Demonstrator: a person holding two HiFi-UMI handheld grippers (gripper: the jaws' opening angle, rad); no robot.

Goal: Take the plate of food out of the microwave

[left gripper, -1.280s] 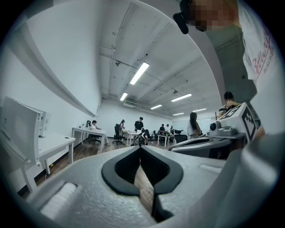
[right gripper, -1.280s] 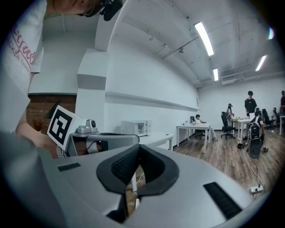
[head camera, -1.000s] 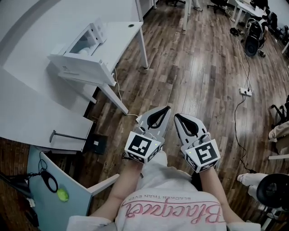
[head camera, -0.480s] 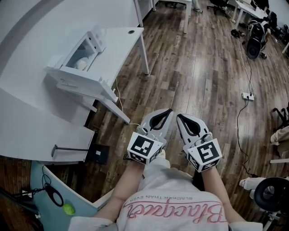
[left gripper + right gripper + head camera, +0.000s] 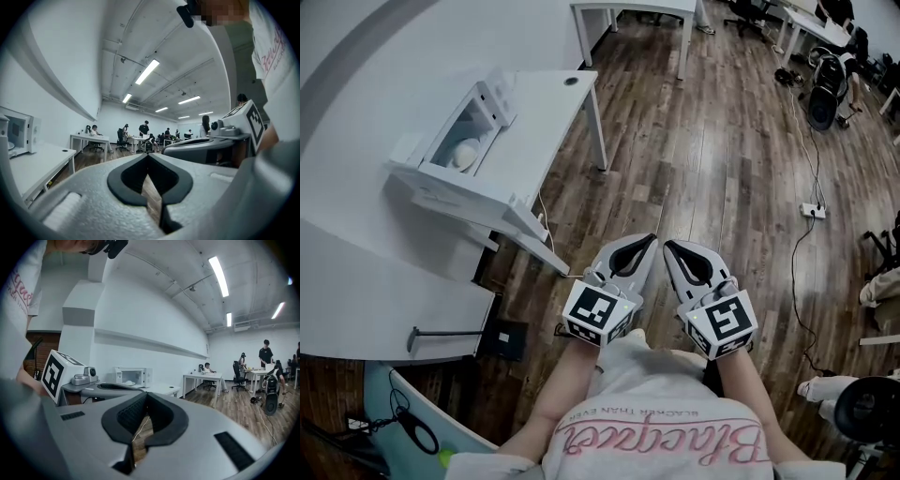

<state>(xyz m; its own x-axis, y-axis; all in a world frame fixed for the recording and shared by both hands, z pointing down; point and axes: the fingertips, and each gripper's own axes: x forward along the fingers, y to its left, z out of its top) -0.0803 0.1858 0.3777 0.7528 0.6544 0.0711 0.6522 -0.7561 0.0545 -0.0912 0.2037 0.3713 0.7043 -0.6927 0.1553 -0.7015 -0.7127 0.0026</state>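
Room: open office with a dark wood plank floor (image 5: 712, 159), white walls and strip lights overhead. A long white worktop (image 5: 356, 103) runs down the left side. More white desks (image 5: 637, 7) stand further in, with seated and standing people (image 5: 144, 129) at the far end.

Around: a power strip (image 5: 812, 210) lies on the floor to the right, its cord trailing. A thin cable (image 5: 546, 225) hangs off the worktop edge. Only bare floor lies between the claws and the worktop.

Task item: the microwave (image 5: 455, 150) sits on the worktop with its door swung open and its cavity facing the person. The plate of food (image 5: 466, 152) lies flat inside. It is round, so no long axis.

Left claw (image 5: 649, 242) and right claw (image 5: 673, 248) are side by side, well apart from the microwave. Each has its jaws closed together on nothing.
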